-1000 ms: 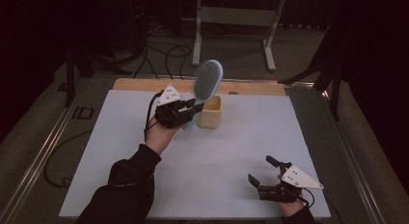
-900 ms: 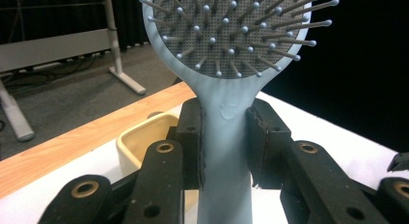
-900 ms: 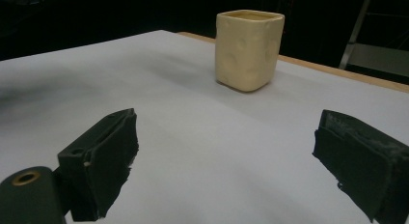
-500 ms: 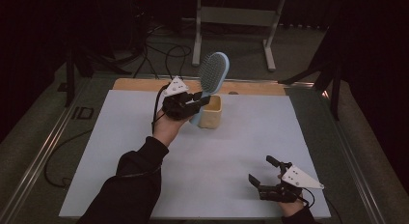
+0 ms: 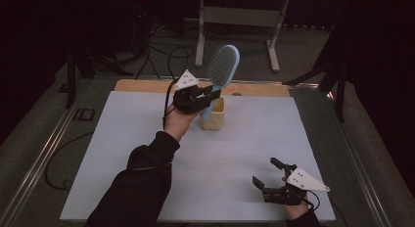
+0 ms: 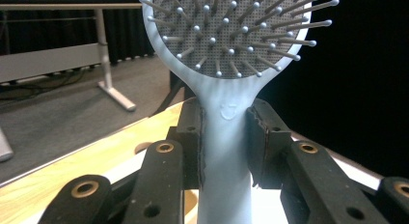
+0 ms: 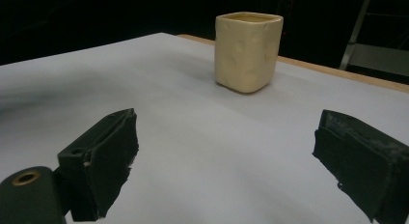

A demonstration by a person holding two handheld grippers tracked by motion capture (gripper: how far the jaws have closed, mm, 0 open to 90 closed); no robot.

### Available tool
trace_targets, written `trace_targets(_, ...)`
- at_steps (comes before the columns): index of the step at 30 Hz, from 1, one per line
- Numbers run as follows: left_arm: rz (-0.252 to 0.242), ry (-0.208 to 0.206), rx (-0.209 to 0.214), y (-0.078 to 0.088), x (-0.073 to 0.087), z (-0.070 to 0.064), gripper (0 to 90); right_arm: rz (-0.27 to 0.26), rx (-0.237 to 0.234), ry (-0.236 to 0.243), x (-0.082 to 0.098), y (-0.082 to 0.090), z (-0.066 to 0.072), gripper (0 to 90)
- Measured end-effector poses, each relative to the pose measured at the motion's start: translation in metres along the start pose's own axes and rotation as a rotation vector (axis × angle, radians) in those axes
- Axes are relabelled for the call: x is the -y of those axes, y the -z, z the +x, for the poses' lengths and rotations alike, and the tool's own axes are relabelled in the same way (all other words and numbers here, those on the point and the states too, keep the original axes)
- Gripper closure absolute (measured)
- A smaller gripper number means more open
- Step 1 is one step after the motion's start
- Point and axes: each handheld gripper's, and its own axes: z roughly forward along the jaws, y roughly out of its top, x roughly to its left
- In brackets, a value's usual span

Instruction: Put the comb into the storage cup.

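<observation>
The landmark for this record is the cream cup [image 5: 214,115], a square-sided holder standing upright on the pale sheet [image 5: 122,153] that covers the table, toward the sheet's far edge.

Left gripper [image 5: 208,96]: clamped on the handle of a light-blue hairbrush [image 5: 222,68]. In the left gripper view the two black pads press the handle [image 6: 225,151] from either side, just below the neck where it widens into the head — contact on both faces, no gap visible. The brush stands close to upright, head uppermost, leaning slightly to the right in the high view. Its bristles [image 6: 231,31] face the gripper's own camera. The brush head rises well above the cup's rim; the lower end of the handle comes down at the cup's near-left corner, and whether it sits inside the cup or just in front of it cannot be told. The hand [image 5: 177,120] bearing this gripper is just left of the cup, with a dark sleeve [image 5: 142,183] running back from it toward the near edge of the sheet.

Right gripper [image 5: 266,180]: jaws wide apart, nothing between them. It lies low on the sheet, well apart from the cup, nearer the person and to the cup's right. In the right gripper view the cup [image 7: 247,51] stands ahead between the two spread pads — its opening is seen only edge-on, so the contents cannot be judged.

Beyond the cup, a strip of bare wooden tabletop [image 5: 259,89] shows past the sheet's far edge.
</observation>
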Motion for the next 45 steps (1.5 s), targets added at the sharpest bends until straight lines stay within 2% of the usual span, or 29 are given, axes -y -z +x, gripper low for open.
trace_targets(6,-0.017,0.007,0.007,-0.004,-0.005,0.001,70.2,0.002,0.004,0.003,0.000,0.000,0.000,8.0)
trace_targets(14,-0.061,0.054,0.014,-0.011,-0.011,0.009,70.2,0.002,0.005,0.005,-0.001,0.001,0.001,8.0)
trace_targets(18,-0.064,0.040,-0.006,-0.014,-0.012,0.010,70.2,0.001,0.005,0.004,-0.001,0.001,0.001,8.0)
trace_targets(30,-0.101,0.088,-0.004,-0.023,-0.016,0.024,70.2,0.002,0.000,0.003,0.000,0.000,0.000,8.0)
trace_targets(33,-0.112,0.081,0.001,-0.027,-0.018,0.026,70.2,0.002,-0.001,0.007,-0.001,0.000,0.001,8.0)
trace_targets(42,-0.138,0.099,0.009,-0.037,-0.022,0.031,70.2,0.005,-0.006,0.002,0.000,0.000,0.001,8.0)
trace_targets(45,-0.151,0.086,0.016,-0.039,-0.023,0.032,70.2,0.003,-0.008,-0.002,0.000,0.000,0.000,8.0)
